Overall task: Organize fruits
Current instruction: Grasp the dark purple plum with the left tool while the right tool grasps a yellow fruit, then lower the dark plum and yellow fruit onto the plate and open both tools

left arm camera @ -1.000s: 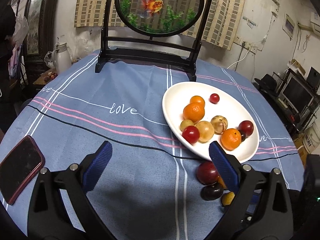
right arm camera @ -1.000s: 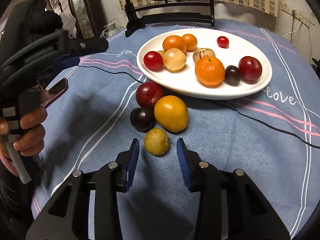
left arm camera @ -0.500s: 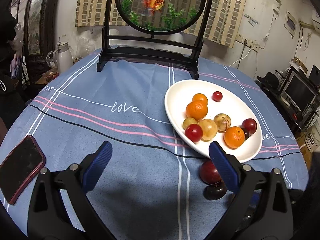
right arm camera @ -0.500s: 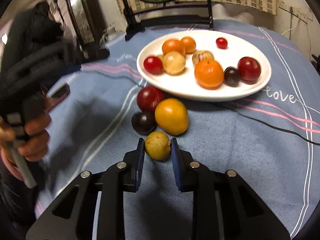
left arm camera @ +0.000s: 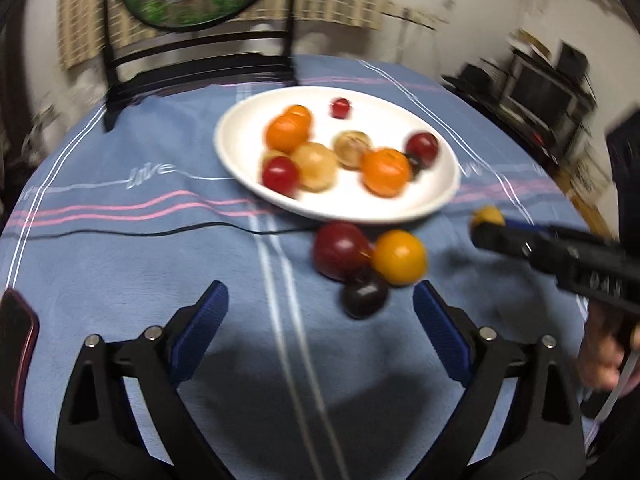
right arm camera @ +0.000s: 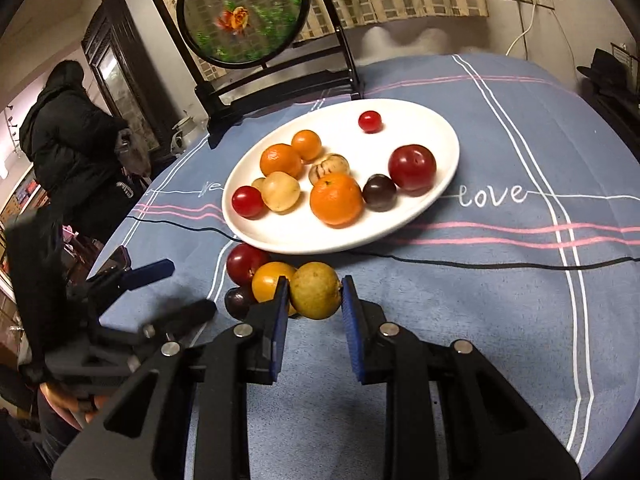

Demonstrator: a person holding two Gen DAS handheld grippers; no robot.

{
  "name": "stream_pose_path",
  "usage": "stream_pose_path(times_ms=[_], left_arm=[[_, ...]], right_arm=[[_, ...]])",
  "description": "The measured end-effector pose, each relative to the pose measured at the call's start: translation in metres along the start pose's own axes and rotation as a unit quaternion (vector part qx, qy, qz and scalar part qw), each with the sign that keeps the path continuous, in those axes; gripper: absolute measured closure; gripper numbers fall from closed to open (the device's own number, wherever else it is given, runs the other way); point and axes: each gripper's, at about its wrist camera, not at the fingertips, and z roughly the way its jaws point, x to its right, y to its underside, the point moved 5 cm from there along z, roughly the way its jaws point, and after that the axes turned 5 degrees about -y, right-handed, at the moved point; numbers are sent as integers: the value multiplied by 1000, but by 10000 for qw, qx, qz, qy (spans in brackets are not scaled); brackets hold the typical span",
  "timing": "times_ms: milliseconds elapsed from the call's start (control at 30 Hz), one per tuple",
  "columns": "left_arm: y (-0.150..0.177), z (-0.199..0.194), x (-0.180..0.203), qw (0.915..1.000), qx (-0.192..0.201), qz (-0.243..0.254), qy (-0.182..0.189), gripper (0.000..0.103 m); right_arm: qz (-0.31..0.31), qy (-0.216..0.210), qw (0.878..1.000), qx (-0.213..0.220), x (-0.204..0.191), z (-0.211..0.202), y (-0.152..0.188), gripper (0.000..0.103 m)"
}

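A white oval plate [left arm camera: 248,120] [right arm camera: 440,128] on the blue cloth holds several fruits: oranges, red and dark plums, pale ones. In front of it on the cloth lie a red plum [left arm camera: 340,250], an orange-yellow fruit [left arm camera: 400,256] and a dark plum [left arm camera: 365,296]. My right gripper [right arm camera: 312,300] is shut on a small yellow-green fruit [right arm camera: 315,296], held off the cloth just before the plate; the left wrist view shows the fruit [left arm camera: 486,216] at the plate's right. My left gripper [left arm camera: 320,300] is wide and closing, its pads touching nothing, the dark plum just ahead between its tips.
A phone in a red case [left arm camera: 16,344] lies at the table's left edge. A round goldfish screen on a black stand [right arm camera: 244,12] stands behind the plate. A person in a dark coat [right arm camera: 68,140] stands beyond the table on the left.
The right gripper closed on the small yellow-green fruit and raised it off the cloth. The left gripper swung right and lower, toward the loose fruits, and its jaws narrowed a little.
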Motion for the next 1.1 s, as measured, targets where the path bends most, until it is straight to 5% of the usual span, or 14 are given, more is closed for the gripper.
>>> stream_pose_path(times_ms=[200,300,600,1100], left_arm=[[8,14,18,9990,-162,426,-3,48],[8,23,20,9987,-268,440,-1,55],[11,31,30,9980,-376,512,76,67],[6,14,29,9989,-85,446,142,71]], right_arm=[[-1,46,10000,-39,0,1,2,77],[15,46,10000,-37,0,0,2,77],[-50,58,9999,-66,-2,0,3,77],[-57,97,9999,-12,-1,-3,3,77]])
